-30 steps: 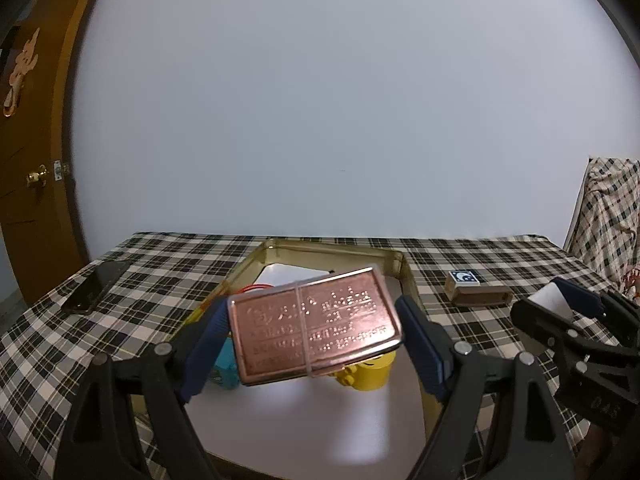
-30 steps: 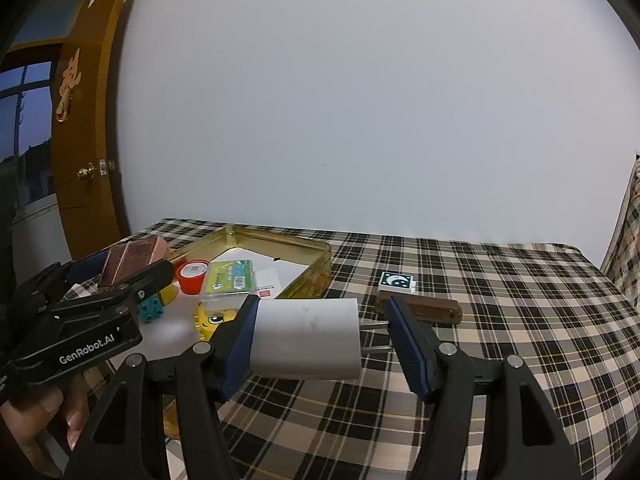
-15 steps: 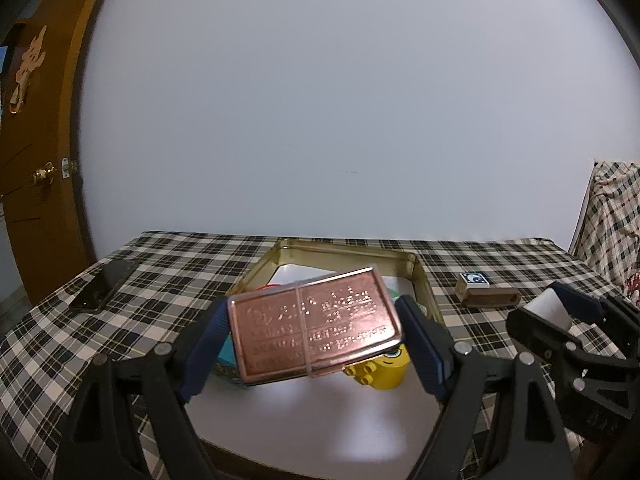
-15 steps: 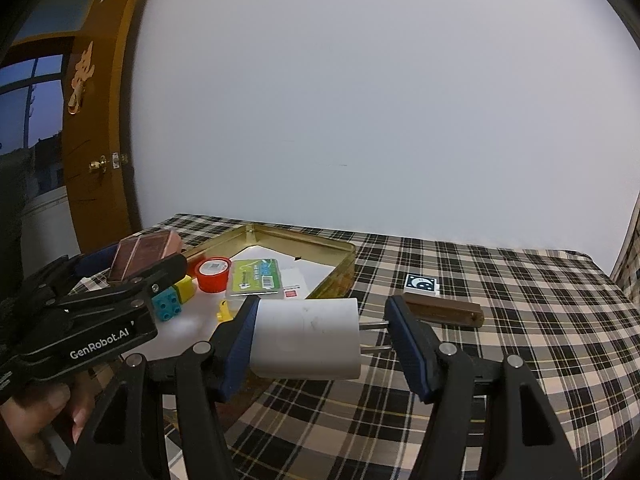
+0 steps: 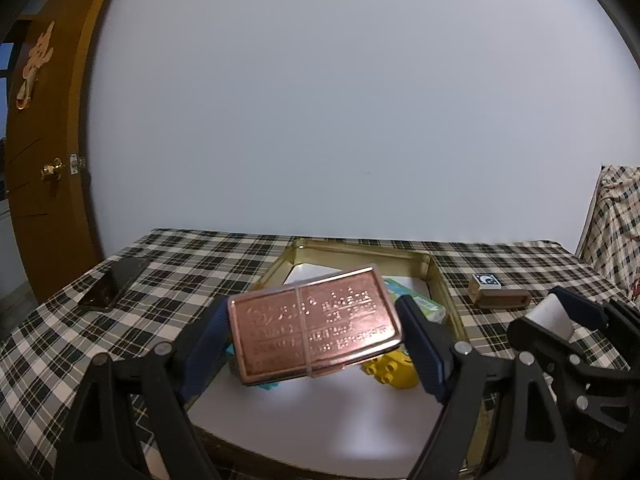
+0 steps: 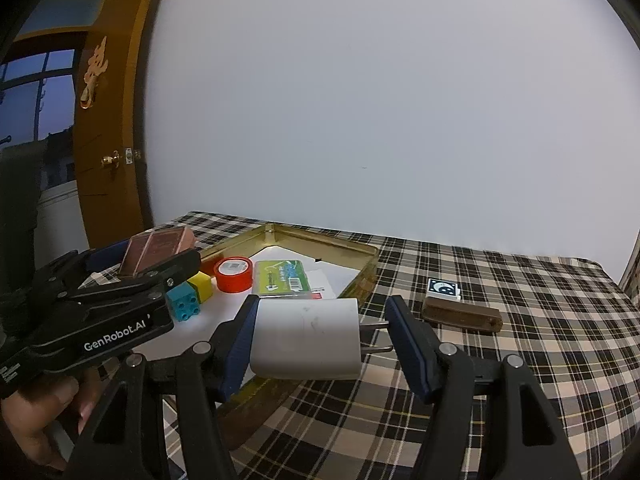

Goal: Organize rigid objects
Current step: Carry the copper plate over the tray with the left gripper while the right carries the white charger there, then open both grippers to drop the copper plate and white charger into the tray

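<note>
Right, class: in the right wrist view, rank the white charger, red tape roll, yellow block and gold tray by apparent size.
1. gold tray
2. white charger, though it is nearest the camera, held in the right gripper, so it looks inflated
3. red tape roll
4. yellow block, partly hidden

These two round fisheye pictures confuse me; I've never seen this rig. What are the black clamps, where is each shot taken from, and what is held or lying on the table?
No robot here: a person holds a two-fingered clamp tool in each hand, with a camera on each looking forward along its fingers.

In the left wrist view, the left gripper is shut on a copper-coloured metal case, held above a gold tray.

In the right wrist view, the right gripper is shut on a white plug adapter, prongs pointing right, over the tray's near edge.

Each tool also shows at the edge of the other's picture.

Inside the tray lie a red tape roll, a green card pack and toy blocks. On the checked tablecloth beside it lies a brown wooden piece.
</note>
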`<action>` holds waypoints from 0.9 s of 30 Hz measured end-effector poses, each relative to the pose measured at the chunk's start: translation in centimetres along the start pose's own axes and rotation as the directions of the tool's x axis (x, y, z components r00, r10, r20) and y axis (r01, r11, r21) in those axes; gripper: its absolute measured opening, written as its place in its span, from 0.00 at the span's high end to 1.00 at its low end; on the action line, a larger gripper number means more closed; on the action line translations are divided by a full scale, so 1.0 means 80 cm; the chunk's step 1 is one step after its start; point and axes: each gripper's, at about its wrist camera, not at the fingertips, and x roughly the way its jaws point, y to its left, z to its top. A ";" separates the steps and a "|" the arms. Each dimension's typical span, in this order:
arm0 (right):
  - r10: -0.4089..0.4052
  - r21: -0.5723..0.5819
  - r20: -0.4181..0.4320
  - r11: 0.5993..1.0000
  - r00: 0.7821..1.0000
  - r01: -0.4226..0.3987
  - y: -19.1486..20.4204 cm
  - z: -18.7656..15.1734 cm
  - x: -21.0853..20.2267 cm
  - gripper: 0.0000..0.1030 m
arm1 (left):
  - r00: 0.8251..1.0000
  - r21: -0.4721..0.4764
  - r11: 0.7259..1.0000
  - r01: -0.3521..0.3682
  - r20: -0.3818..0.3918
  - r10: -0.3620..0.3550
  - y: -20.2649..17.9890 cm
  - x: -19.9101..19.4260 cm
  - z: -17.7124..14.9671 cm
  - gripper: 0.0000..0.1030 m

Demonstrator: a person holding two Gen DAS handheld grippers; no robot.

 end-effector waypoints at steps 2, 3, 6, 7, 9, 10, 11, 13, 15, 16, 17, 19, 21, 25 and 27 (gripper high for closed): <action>0.008 -0.001 0.000 1.000 1.000 -0.008 0.001 0.000 0.001 0.36 | 1.000 -0.001 1.000 0.000 -0.006 0.000 0.003 0.002 0.000 0.19; 0.018 0.001 0.001 1.000 1.000 -0.018 0.003 0.001 0.002 0.36 | 1.000 -0.001 1.000 -0.001 -0.009 0.001 0.005 0.002 0.000 0.19; 0.045 -0.011 -0.009 0.999 0.999 -0.045 0.011 0.004 0.011 0.36 | 1.000 0.005 1.000 -0.013 -0.015 0.013 0.010 0.005 0.002 0.19; 0.050 -0.018 -0.011 0.999 0.999 -0.050 0.014 0.005 0.013 0.36 | 1.000 0.007 1.000 -0.018 -0.019 0.018 0.012 0.008 0.002 0.19; 0.064 -0.037 -0.014 0.997 0.998 -0.064 0.021 0.007 0.020 0.36 | 0.999 0.013 1.000 -0.026 -0.031 0.026 0.017 0.012 0.003 0.19; 0.064 -0.049 -0.017 0.997 0.998 -0.065 0.024 0.008 0.024 0.36 | 0.999 0.016 0.999 -0.031 -0.038 0.032 0.019 0.015 0.004 0.19; 0.066 -0.055 -0.022 0.996 0.998 -0.068 0.026 0.010 0.028 0.36 | 0.998 0.024 0.999 -0.032 -0.057 0.033 0.022 0.020 0.006 0.19; 0.077 -0.062 -0.035 0.995 0.996 -0.079 0.030 0.015 0.038 0.36 | 0.995 0.038 0.998 -0.042 -0.091 0.045 0.026 0.031 0.009 0.19; 0.093 -0.065 -0.056 0.993 0.994 -0.097 0.035 0.023 0.052 0.36 | 0.992 0.045 0.998 -0.038 -0.115 0.043 0.030 0.039 0.012 0.19; 0.103 -0.067 -0.062 0.992 0.993 -0.107 0.037 0.026 0.057 0.36 | 0.991 0.049 0.998 -0.036 -0.127 0.042 0.032 0.044 0.014 0.19; 0.108 -0.075 -0.070 0.991 0.992 -0.113 0.041 0.032 0.063 0.36 | 0.990 0.050 0.998 -0.041 -0.135 0.047 0.034 0.047 0.017 0.19; 0.116 -0.089 -0.090 0.988 0.989 -0.124 0.047 0.042 0.078 0.36 | 0.986 0.045 0.998 -0.046 -0.157 0.052 0.041 0.056 0.023 0.19; 0.138 -0.092 -0.125 0.984 0.982 -0.150 0.049 0.049 0.093 0.36 | 0.979 0.049 0.996 -0.073 -0.188 0.081 0.051 0.066 0.028 0.18; 0.201 -0.090 -0.172 0.972 0.964 -0.218 0.056 0.057 0.110 0.31 | 0.979 0.044 0.994 -0.099 -0.175 0.105 0.061 0.063 0.036 0.02; 0.167 -0.132 -0.138 0.974 0.976 -0.185 0.054 0.060 0.099 0.22 | 0.983 0.031 0.995 -0.094 -0.158 0.097 0.063 0.056 0.040 0.00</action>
